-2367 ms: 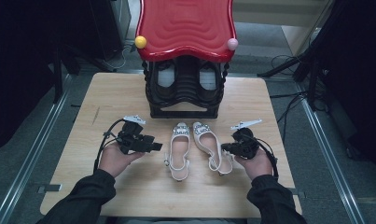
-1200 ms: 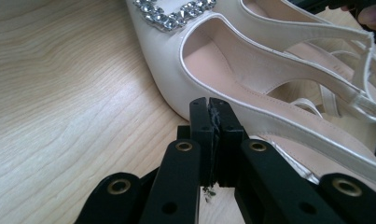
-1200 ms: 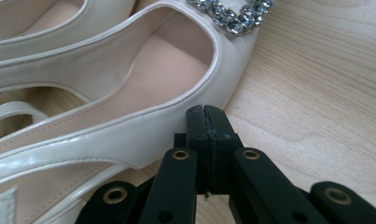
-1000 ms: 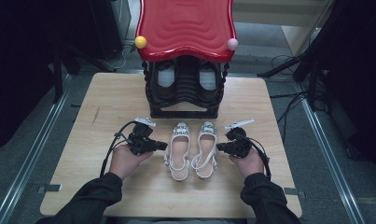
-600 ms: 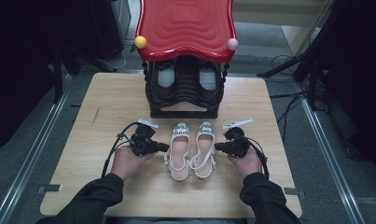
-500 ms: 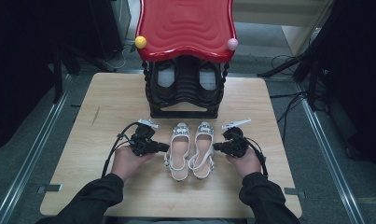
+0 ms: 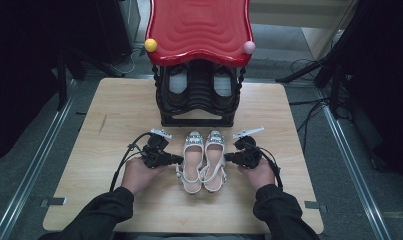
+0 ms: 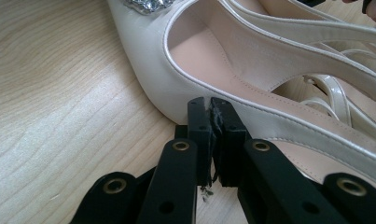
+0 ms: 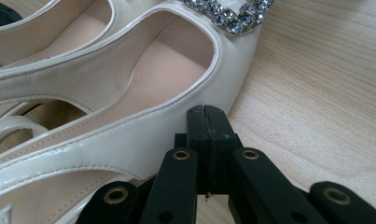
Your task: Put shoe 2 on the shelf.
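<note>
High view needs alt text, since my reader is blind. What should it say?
Two hands press shut claws, left and right, against the outer sides of a pair of cream shoes on a wooden table. Behind stands a black rack with a red top.

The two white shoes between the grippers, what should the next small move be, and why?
Probably ease both grippers apart, off the shoes. The left gripper and right gripper are shut, each tip against the outer side of the left shoe and right shoe. The pair already lies side by side, toes toward the black shoe rack, so more pushing looks unnecessary.
</note>
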Tool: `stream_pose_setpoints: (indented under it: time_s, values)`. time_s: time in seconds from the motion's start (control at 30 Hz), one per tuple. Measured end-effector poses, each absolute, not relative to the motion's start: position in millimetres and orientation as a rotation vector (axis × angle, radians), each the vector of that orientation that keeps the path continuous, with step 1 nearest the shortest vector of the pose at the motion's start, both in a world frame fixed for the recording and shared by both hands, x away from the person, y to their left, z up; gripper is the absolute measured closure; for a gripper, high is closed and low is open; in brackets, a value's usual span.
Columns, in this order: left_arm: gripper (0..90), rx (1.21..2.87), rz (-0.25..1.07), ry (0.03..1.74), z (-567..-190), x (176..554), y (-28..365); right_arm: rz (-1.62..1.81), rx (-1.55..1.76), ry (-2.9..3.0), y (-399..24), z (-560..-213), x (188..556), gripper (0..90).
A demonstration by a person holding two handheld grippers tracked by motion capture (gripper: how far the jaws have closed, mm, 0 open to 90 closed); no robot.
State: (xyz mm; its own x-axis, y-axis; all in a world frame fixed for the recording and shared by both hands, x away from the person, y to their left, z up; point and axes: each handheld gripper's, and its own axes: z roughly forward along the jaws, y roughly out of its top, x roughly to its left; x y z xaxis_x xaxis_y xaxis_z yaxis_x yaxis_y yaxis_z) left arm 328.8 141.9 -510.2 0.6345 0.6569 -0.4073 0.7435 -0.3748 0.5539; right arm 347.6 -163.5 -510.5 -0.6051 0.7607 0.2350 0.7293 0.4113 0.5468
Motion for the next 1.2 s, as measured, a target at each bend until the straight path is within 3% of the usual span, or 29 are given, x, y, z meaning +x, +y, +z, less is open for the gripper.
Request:
stream_pose_setpoints:
  time_s: [1.2]
  values:
    - [88.4,2.114,-0.227,1.080,-512.6,319.9,135.3,1.021,1.425,2.524,-162.4,-510.0,351.9,90.0]
